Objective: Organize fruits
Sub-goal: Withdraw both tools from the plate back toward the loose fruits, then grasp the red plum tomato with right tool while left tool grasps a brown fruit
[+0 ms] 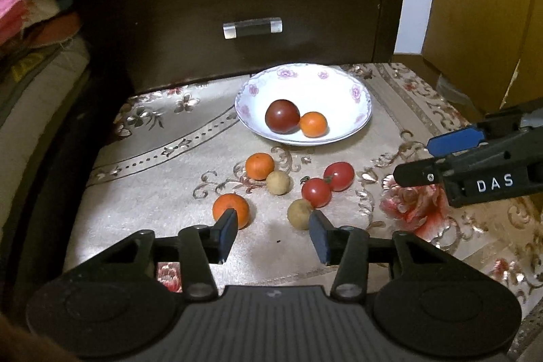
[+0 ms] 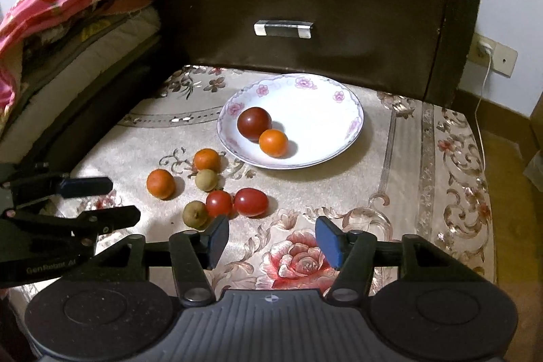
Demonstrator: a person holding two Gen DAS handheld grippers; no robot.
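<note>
A white floral plate (image 1: pixel 353 90) (image 2: pixel 322 97) holds a dark red tomato (image 1: pixel 282 116) (image 2: pixel 254 123) and a small orange (image 1: pixel 314 124) (image 2: pixel 273 143). On the cloth in front lie two oranges (image 1: pixel 259 166) (image 1: pixel 231 210) (image 2: pixel 206 160) (image 2: pixel 161 183), two tan longans (image 1: pixel 278 182) (image 1: pixel 299 214) (image 2: pixel 206 179) (image 2: pixel 195 214) and two red tomatoes (image 1: pixel 339 175) (image 1: pixel 316 192) (image 2: pixel 251 202) (image 2: pixel 219 203). My left gripper (image 1: pixel 273 234) is open and empty, just short of the nearest orange and longan. My right gripper (image 2: pixel 271 241) is open and empty, right of the loose fruit; it also shows in the left wrist view (image 1: pixel 417 162).
A dark wooden drawer front (image 1: pixel 251 19) (image 2: pixel 305 22) with a clear handle stands right behind the plate. Folded blankets and red cloth (image 2: pixel 68 5) pile at the left. A cardboard box (image 1: pixel 482 5) stands at the right. The embroidered cloth (image 2: pixel 407 158) ends at the right edge.
</note>
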